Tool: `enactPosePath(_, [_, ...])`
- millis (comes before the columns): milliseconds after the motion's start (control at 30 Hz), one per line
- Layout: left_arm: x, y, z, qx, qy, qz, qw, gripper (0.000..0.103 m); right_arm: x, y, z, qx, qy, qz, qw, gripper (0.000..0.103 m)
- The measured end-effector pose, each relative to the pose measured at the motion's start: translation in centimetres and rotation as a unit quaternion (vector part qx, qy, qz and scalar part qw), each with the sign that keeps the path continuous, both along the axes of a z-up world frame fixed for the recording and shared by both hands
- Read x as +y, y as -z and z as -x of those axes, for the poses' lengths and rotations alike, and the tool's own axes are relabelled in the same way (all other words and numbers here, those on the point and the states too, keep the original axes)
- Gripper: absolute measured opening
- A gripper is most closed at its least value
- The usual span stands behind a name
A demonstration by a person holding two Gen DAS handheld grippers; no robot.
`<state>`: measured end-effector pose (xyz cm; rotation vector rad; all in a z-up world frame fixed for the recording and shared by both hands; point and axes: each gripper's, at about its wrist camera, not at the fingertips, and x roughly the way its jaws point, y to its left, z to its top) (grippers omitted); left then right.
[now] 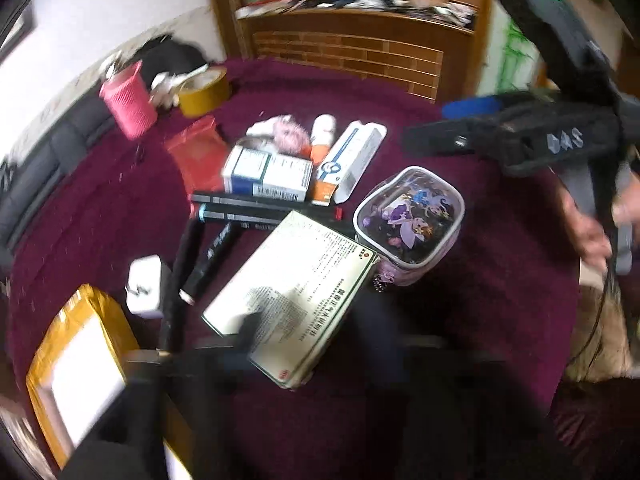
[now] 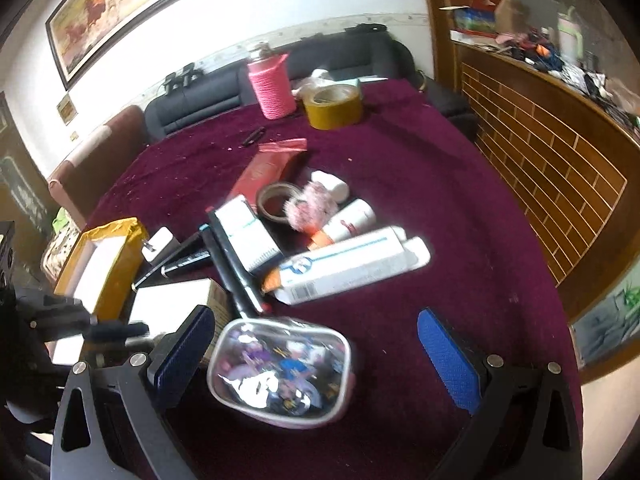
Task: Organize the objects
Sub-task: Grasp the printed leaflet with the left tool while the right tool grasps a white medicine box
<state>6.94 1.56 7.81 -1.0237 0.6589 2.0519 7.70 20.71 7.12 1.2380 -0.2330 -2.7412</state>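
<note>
Right gripper (image 2: 316,364): jaws wide apart, straddling the cartoon pouch (image 2: 280,372).
Left gripper (image 1: 320,352): blurred; state cannot be told.
Risk: glossy pouch may slip or tip when squeezed.

Pale raised letters, seemingly "DAS", stand on the right gripper (image 1: 460,128) body. Dense print on the flat box (image 1: 296,284) is too blurred to read.

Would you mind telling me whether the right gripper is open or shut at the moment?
Open. In the right wrist view the right gripper has its two blue pads set wide apart, with the clear cartoon pouch lying between them, ungripped.
</note>
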Motion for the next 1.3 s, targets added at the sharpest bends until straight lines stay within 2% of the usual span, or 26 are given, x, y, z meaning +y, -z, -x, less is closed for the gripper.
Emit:
enactPosePath(67, [0.3, -0.1, -0.3, 0.043, 0.030, 0.015, 0.9985, 0.087, -0.3, 0.0, 0.0, -0.001, -0.002, -0.002, 1.000, 0.103])
enactPosePath(167, [2.0, 1.5, 0.4, 0.051, 0.073, 0.080, 0.9928, 0.087, -0.3, 0.2, 0.0, -0.005, -0.001, 0.002, 1.000, 0.103])
enactPosePath(267, [3.9, 5.1, 1.1, 0.055, 0.100, 0.160, 0.9804, 0.086, 0.0, 0.6, 0.4, -0.013, 0.000, 0.005, 1.000, 0.103])
enactPosePath(300, [4.2, 5.8, 1.2, 0.064, 0.098, 0.173, 0.9779, 0.090, 0.1, 0.5, 0.6, -0.012, 0.001, 0.007, 1.000, 0.103])
enactPosePath(333, [4.1, 5.7, 1.3, 0.072, 0.093, 0.154, 0.9811, 0.089, 0.3, 0.3, 0.9, -0.011, 0.001, 0.006, 1.000, 0.103])
enactPosePath(367, [4.3, 5.7, 1.7, 0.054, 0.079, 0.146, 0.9846, 0.085, 0.2, 0.1, 1.1, -0.009, 0.001, 0.003, 1.000, 0.103])
enactPosePath(467, [3.9, 5.4, 1.6, 0.049, 0.030, 0.120, 0.9911, 0.080, -0.5, -0.7, 2.2, 0.000, -0.012, -0.012, 1.000, 0.103])
enactPosePath(567, [2.0, 3.9, 0.9, 0.005, -0.014, 0.058, 0.9982, 0.074, -2.3, -1.0, 3.6, 0.006, -0.038, -0.039, 0.998, 0.103])
enactPosePath(667, [-0.9, 1.8, -0.2, -0.015, -0.058, -0.006, 0.9982, 0.074, -4.7, -0.8, 5.6, 0.004, -0.079, -0.061, 0.995, 0.102])
enactPosePath(800, [-4.4, -0.6, -1.8, -0.020, -0.110, -0.066, 0.9915, 0.074, -7.5, 0.4, 8.7, -0.005, -0.111, -0.091, 0.990, 0.099])
enactPosePath(900, [-6.8, -1.9, -3.0, -0.016, -0.143, -0.097, 0.9848, 0.074, -8.9, 1.9, 10.6, -0.027, -0.128, -0.103, 0.986, 0.085])
enactPosePath(1033, [-9.6, -2.8, -4.2, -0.005, -0.182, -0.117, 0.9763, 0.074, -9.9, 3.8, 12.0, -0.056, -0.130, -0.121, 0.982, 0.055])
enactPosePath(1100, [-10.8, -3.2, -4.3, -0.001, -0.200, -0.124, 0.9719, 0.074, -9.6, 3.9, 12.1, -0.059, -0.123, -0.104, 0.985, 0.044])
enactPosePath(1167, [-11.9, -3.4, -4.5, 0.003, -0.218, -0.132, 0.9670, 0.074, -9.0, 3.8, 12.0, -0.065, -0.113, -0.083, 0.988, 0.039])
enactPosePath(1300, [-14.6, -4.2, -5.1, 0.000, -0.250, -0.158, 0.9553, 0.074, -8.2, 2.2, 10.8, -0.058, -0.100, -0.054, 0.992, 0.036])
